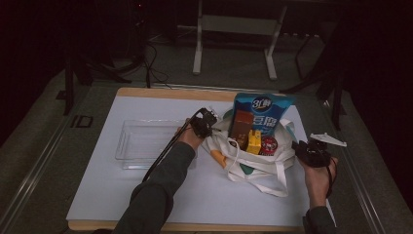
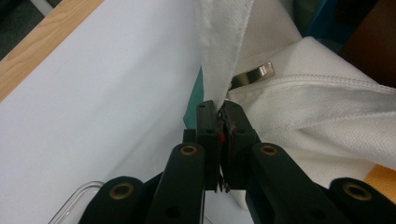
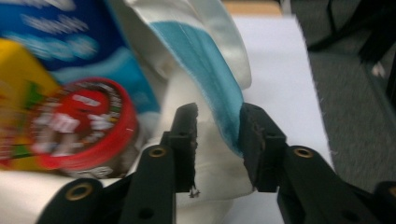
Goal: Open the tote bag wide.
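A cream canvas tote bag [image 1: 253, 163] with long fabric handles lies open on a white sheet covering the wooden counter [image 1: 146, 195], toward its right side. Inside the bag are a tall blue snack packet [image 1: 263, 112], a small yellow box [image 1: 253, 142], a brown carton [image 1: 240, 127] and a round red-lidded tub [image 1: 268, 145]. The left tongs [image 1: 208, 118], held in the person's left hand, sit at the bag's left edge; in the left gripper view its black jaws are pressed fully together on a fold of the cream fabric [image 2: 224, 56] near the bag's rim. The right tongs [image 3: 217, 140] sit at the bag's right edge with the jaws partly apart, a light blue lining strip [image 3: 205, 70] and cream cloth between them; the right pad touches the strip but nothing is clamped. A clear plastic rectangular tray [image 1: 146, 144] rests just left of the left hand.
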### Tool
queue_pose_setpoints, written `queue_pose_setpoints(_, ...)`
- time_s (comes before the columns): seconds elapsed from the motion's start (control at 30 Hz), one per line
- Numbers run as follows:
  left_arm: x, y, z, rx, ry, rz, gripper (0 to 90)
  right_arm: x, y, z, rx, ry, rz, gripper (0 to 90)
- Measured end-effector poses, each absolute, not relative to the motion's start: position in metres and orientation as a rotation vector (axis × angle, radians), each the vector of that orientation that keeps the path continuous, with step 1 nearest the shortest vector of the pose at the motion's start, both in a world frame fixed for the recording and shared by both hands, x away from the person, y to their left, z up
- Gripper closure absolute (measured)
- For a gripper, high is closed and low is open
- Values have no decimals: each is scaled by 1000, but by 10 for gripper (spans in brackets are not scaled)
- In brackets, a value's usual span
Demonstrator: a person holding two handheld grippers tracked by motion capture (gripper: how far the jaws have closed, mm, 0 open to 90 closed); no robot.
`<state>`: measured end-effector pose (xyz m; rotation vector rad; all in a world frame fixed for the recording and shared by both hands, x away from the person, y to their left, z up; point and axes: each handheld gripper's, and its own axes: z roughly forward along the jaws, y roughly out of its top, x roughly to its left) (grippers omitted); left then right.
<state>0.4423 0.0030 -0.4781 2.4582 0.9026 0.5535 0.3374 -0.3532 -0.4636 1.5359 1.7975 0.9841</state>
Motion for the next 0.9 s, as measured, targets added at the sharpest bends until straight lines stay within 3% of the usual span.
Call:
queue_pose_setpoints(0.23, 441, 2, -478, 2459, 907, 560, 868, 301, -338, -458, 1430, 1826, 1002, 632)
queue_pose_setpoints(0.5, 440, 3, -477, 2449, 898, 559, 847, 309, -332, -493, 1492, 1869, 1014, 697)
queue_pose_setpoints(0.9, 436, 14, -470, 2423, 862, 509, 667, 315, -320, -524, 1510, 1933, 983, 718)
